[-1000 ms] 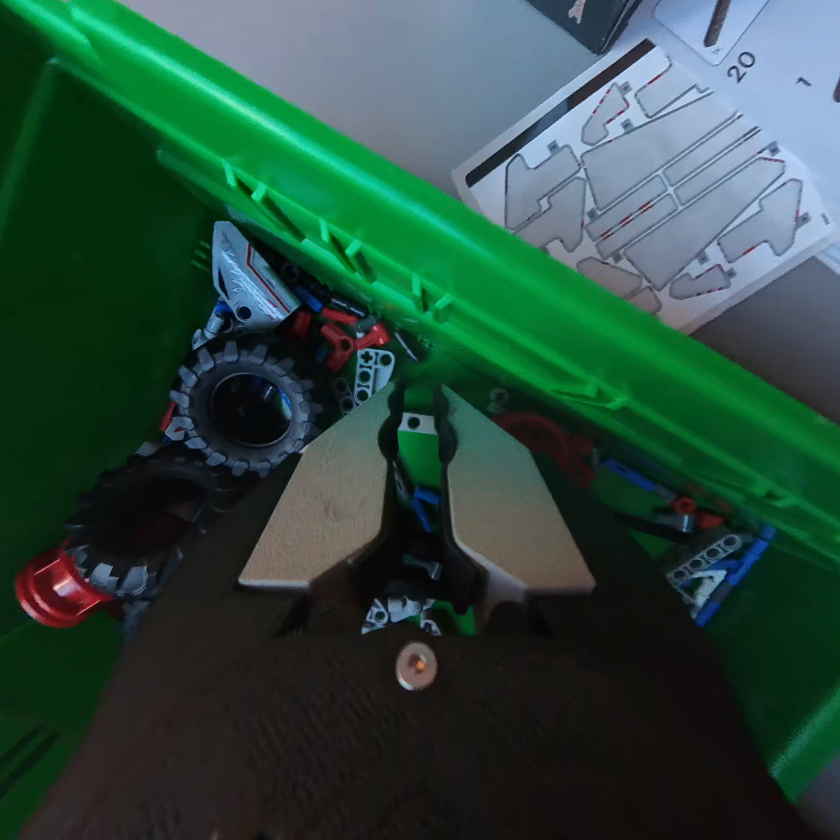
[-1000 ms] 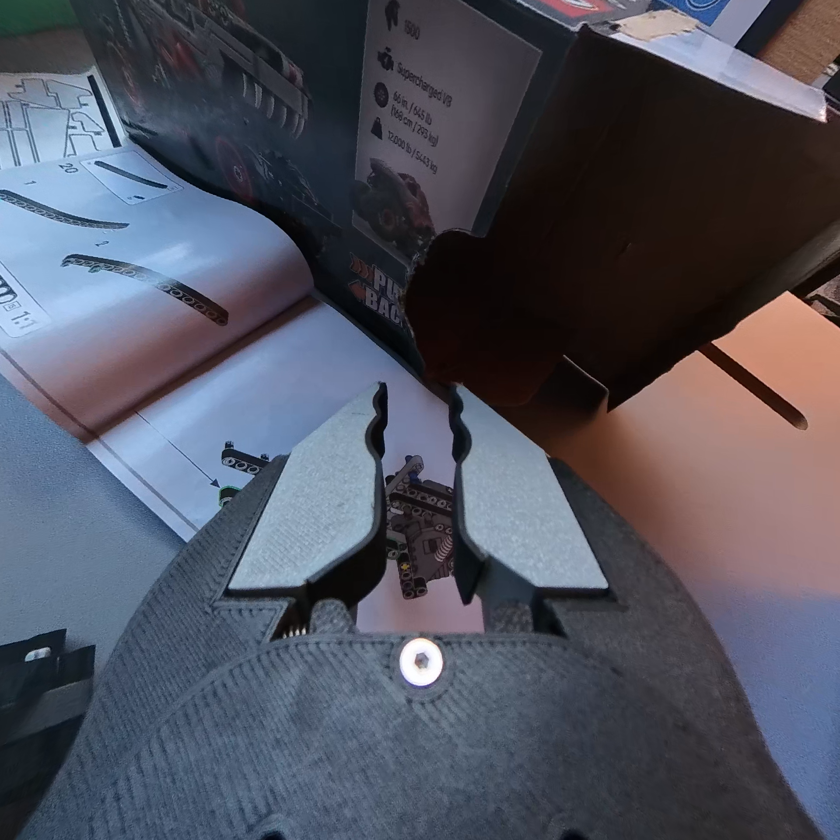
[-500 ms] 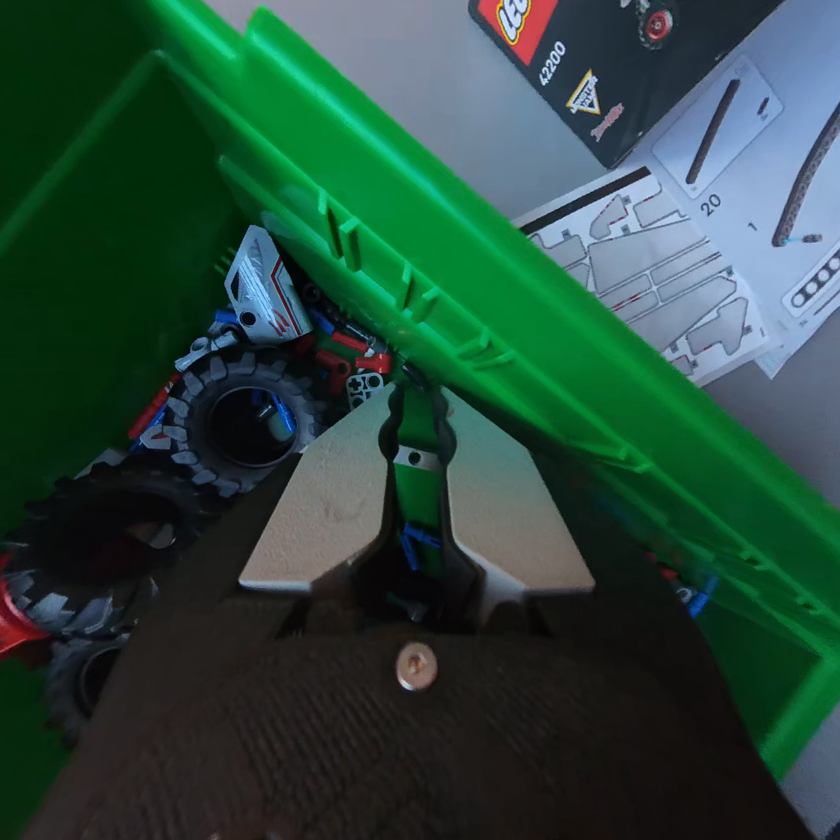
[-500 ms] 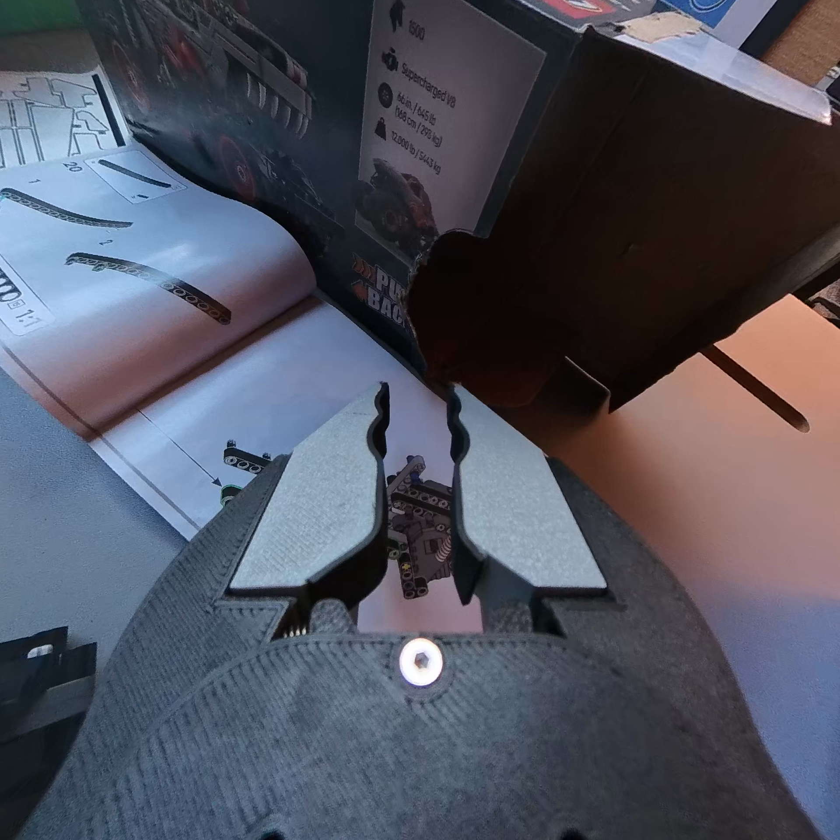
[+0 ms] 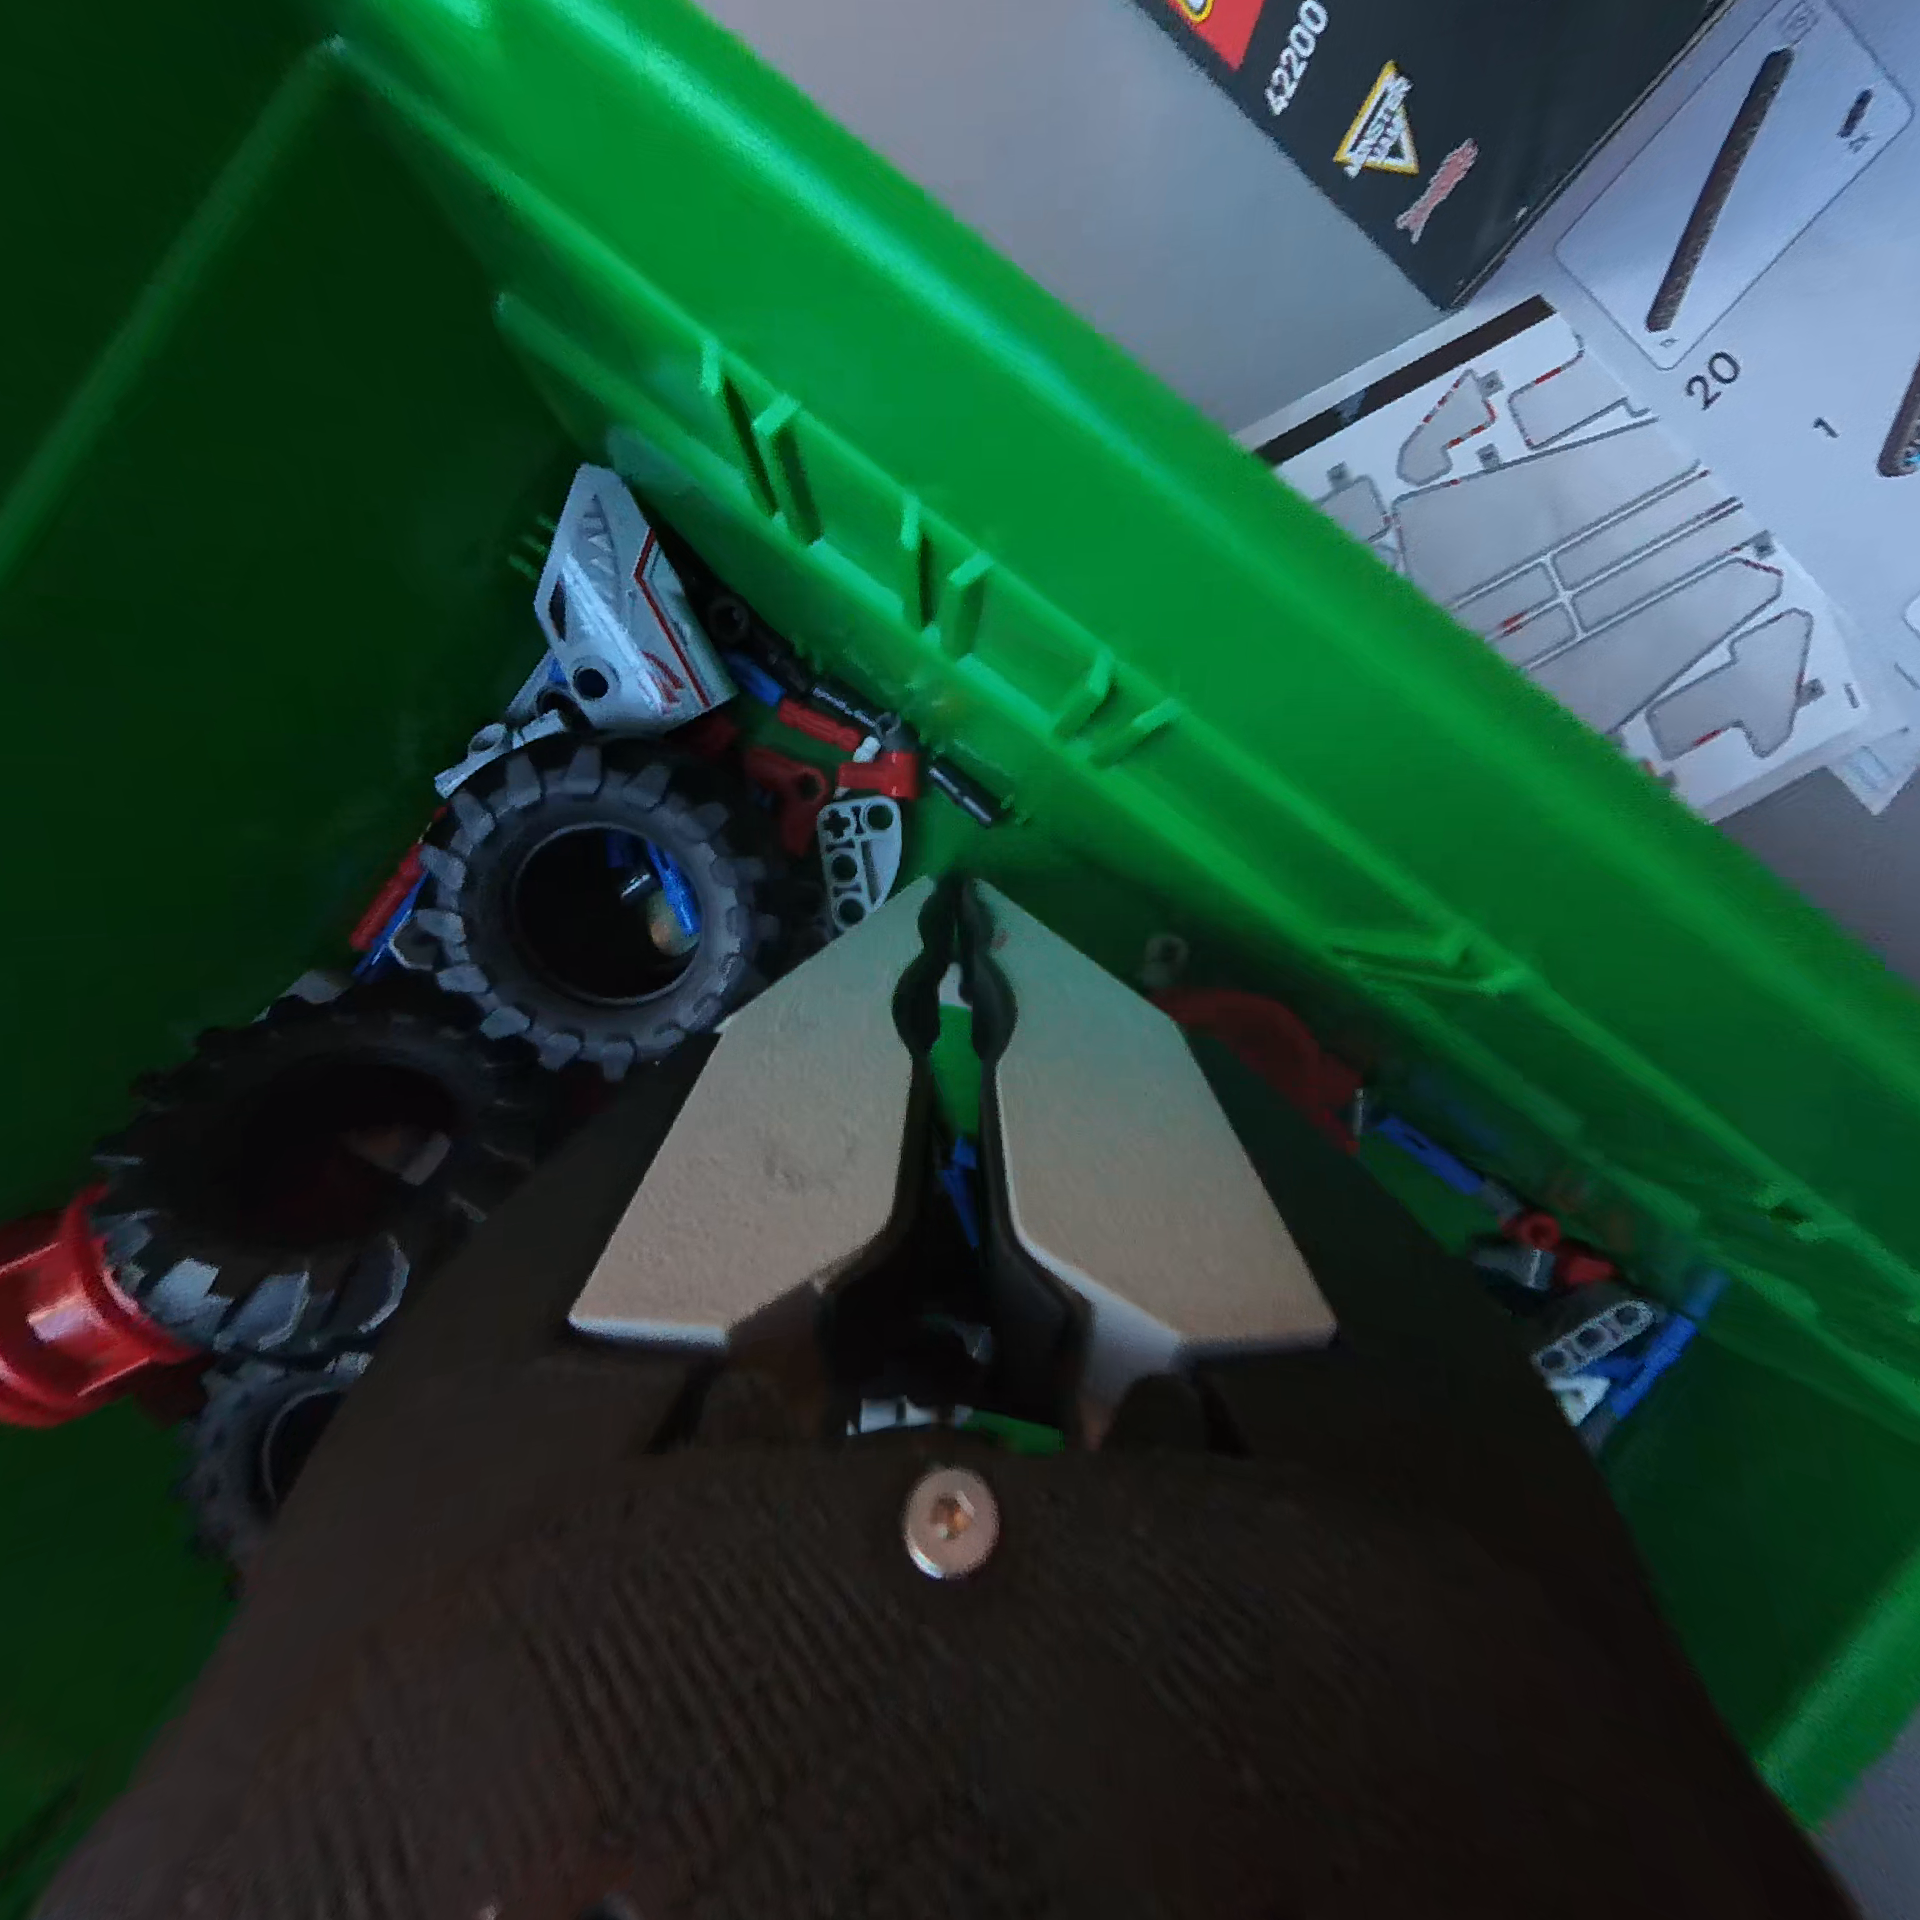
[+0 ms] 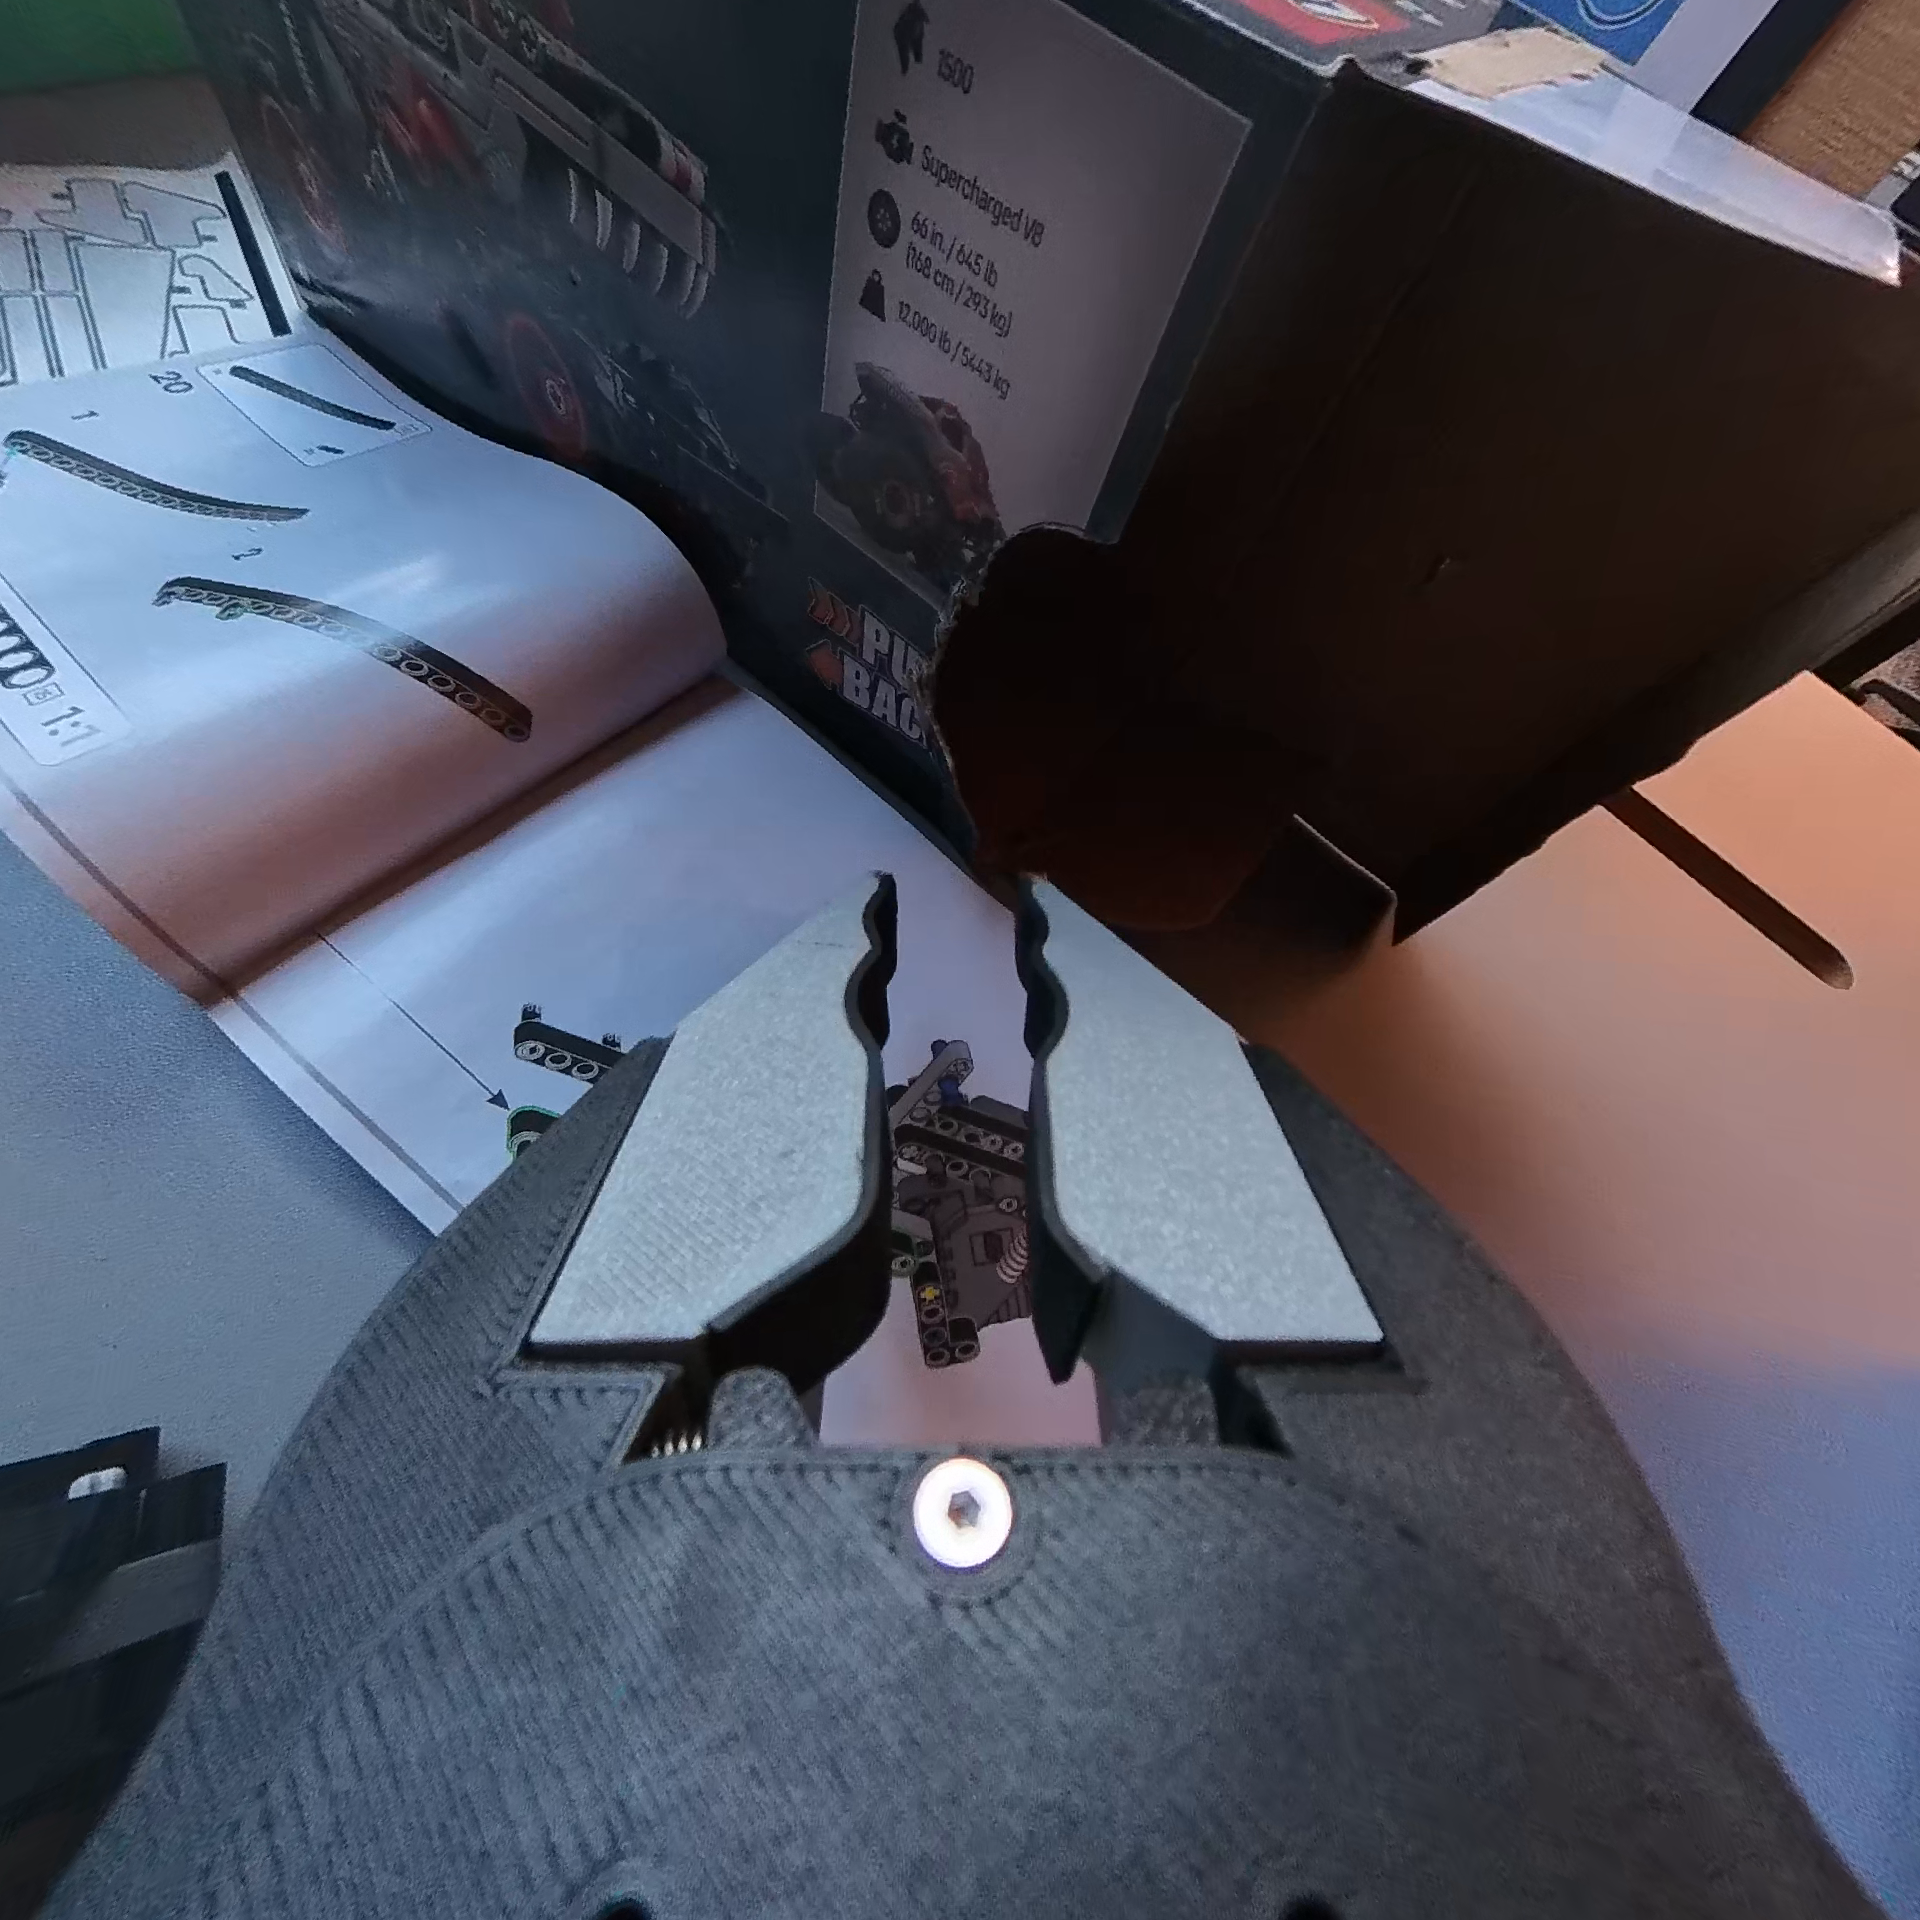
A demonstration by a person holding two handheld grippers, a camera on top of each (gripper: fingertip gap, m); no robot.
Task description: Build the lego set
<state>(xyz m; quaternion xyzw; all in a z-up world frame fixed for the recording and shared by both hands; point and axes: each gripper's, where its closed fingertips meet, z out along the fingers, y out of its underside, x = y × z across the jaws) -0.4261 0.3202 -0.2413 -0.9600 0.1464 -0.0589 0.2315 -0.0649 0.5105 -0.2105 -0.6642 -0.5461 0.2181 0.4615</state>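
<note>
My left gripper [image 5: 951, 896] is inside the green bin [image 5: 1299, 790], low over the loose Lego parts. Its jaws are closed tip to tip and I see no part between them. Just left of the tips lie a grey-treaded tyre [image 5: 597, 909], a small light-grey beam [image 5: 857, 857], red connectors [image 5: 795, 784] and a grey printed panel [image 5: 618, 618]. A red hub [image 5: 62, 1340] sits in another tyre [image 5: 275, 1174] at the left. My right gripper [image 6: 954, 894] is open and empty above the open instruction booklet [image 6: 436, 862].
The dark Lego box [image 6: 810, 343] stands behind the booklet, its open flap [image 6: 1122, 748] just beyond my right fingertips. A sticker sheet [image 5: 1621, 582] lies on the grey table beside the bin. More small parts [image 5: 1600, 1340] lie along the bin's right wall.
My left gripper's jaws have closed from a narrow gap to touching. The small light piece seen between them earlier no longer shows. The left view has shifted over the bin. The right gripper has barely moved.
</note>
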